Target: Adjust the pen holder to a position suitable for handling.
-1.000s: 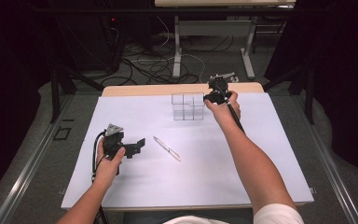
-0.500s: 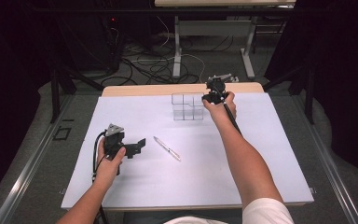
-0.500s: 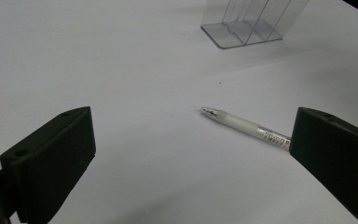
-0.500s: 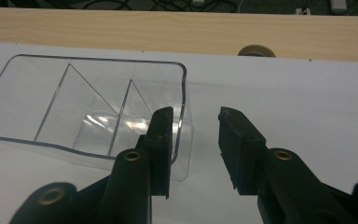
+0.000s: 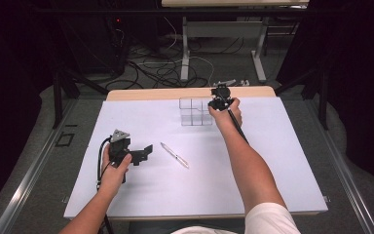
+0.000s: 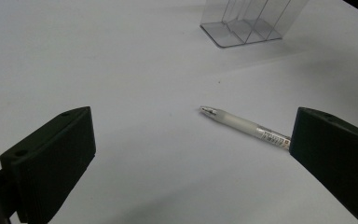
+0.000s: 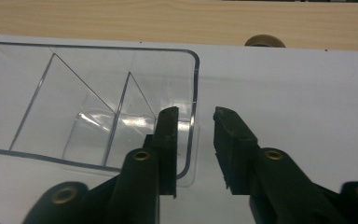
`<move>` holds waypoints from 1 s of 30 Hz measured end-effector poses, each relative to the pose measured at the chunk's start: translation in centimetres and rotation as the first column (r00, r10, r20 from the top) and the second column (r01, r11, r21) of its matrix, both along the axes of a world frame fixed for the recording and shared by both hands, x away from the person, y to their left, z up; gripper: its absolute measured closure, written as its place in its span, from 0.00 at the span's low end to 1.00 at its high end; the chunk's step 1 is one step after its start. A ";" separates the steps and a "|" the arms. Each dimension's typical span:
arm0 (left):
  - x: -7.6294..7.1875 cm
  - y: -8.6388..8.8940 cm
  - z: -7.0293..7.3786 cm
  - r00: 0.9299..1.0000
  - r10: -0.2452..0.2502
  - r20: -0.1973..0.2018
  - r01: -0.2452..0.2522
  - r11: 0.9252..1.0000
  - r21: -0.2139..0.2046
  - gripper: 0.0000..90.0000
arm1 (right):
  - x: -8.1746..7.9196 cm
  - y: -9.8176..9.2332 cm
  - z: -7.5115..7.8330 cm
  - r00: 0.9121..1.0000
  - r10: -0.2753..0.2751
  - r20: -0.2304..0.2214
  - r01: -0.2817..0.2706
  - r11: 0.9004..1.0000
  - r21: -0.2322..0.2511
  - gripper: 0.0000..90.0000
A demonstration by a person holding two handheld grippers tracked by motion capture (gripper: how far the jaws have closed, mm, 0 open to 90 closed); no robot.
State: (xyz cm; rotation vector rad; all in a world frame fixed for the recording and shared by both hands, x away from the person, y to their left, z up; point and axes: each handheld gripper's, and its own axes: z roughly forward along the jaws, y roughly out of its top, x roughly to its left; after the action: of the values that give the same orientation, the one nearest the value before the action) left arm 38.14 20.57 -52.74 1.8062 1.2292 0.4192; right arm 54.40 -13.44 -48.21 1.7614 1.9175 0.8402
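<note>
Scene: white table [image 5: 141, 117] with a wooden strip along its far edge; a person works a hand-held gripper in each hand.

Clear organiser [image 5: 195, 111]: a see-through box with dividers, standing near the far edge of the table, compartments empty as far as the right gripper view lets me tell.

Right gripper [image 7: 196, 116]: at the organiser's right end, pointing down. One jaw sits inside the end compartment, the other outside, so the end wall [image 7: 195, 93] stands between them. Jaws have just been closing and are now narrow, but a gap shows on both sides of the wall; not pressing on it yet, by my reading.

Left gripper [image 5: 148, 148]: resting low on the left of the table, jaws spread wide, nothing between them.

Pen [image 6: 244, 126]: translucent barrel, tip toward the left gripper, lying flat mid-table, well apart from the organiser and just ahead of the open left jaws.

Step in hand (a judgement): pinching the organiser's wall to steady or shift it, pen to follow.

Risk, slip: the wall is thin, smooth plastic; a pinch near the rim could slide off when pulled.

Risk, tip: lifting from one end would tilt the box, and it sits close to the far edge.

Risk, squeeze: too hard a clamp could flex or crack the wall.

Risk, pen: round barrel, could roll if the left jaws nudge one side first.
</note>
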 end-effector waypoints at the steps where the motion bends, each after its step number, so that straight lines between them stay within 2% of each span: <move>1: 0.0 0.0 0.0 1.000 0.003 0.003 -0.003 1.000 -0.002 0.00 | 0.1 0.0 -0.1 1.000 -0.002 0.005 0.002 1.000 -0.007 0.83; 4: 0.0 0.0 0.0 1.000 0.003 0.001 -0.003 1.000 -0.003 0.00 | 0.1 0.2 -0.2 1.000 -0.016 -0.018 0.016 1.000 0.002 0.87; 13: 0.0 0.0 0.0 1.000 0.006 0.000 -0.006 1.000 -0.003 0.00 | 0.1 0.5 0.0 0.998 -0.051 -0.040 0.052 0.998 0.022 0.96; 14: 0.0 0.0 0.0 1.000 0.006 0.001 -0.006 1.000 -0.003 0.00 | 0.1 0.5 0.0 0.998 -0.048 -0.030 0.049 0.999 0.006 0.96; 20: 0.0 0.0 0.0 1.000 0.006 0.000 -0.006 1.000 0.001 0.00 | 0.1 0.8 0.1 0.996 -0.078 -0.046 0.079 0.997 0.010 0.97; 21: 0.0 0.0 0.0 1.000 0.008 -0.001 -0.008 1.000 0.002 0.00 | 0.1 0.8 0.2 0.996 -0.076 -0.044 0.076 0.997 -0.016 0.97; 23: 0.0 0.1 0.0 1.000 0.007 0.001 -0.007 1.000 -0.002 0.00 | 0.1 1.0 0.2 0.996 -0.079 -0.044 0.078 0.997 -0.023 0.98; 30: 0.0 0.2 0.0 1.000 0.008 0.000 -0.008 1.000 -0.003 0.00 | 0.0 1.0 0.3 0.995 -0.087 -0.056 0.085 0.996 -0.030 0.98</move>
State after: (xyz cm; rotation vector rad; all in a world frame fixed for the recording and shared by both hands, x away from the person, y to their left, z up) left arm 38.15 20.74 -52.78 1.7992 1.2374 0.4215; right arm 54.42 -12.39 -47.87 1.8558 1.8644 0.7372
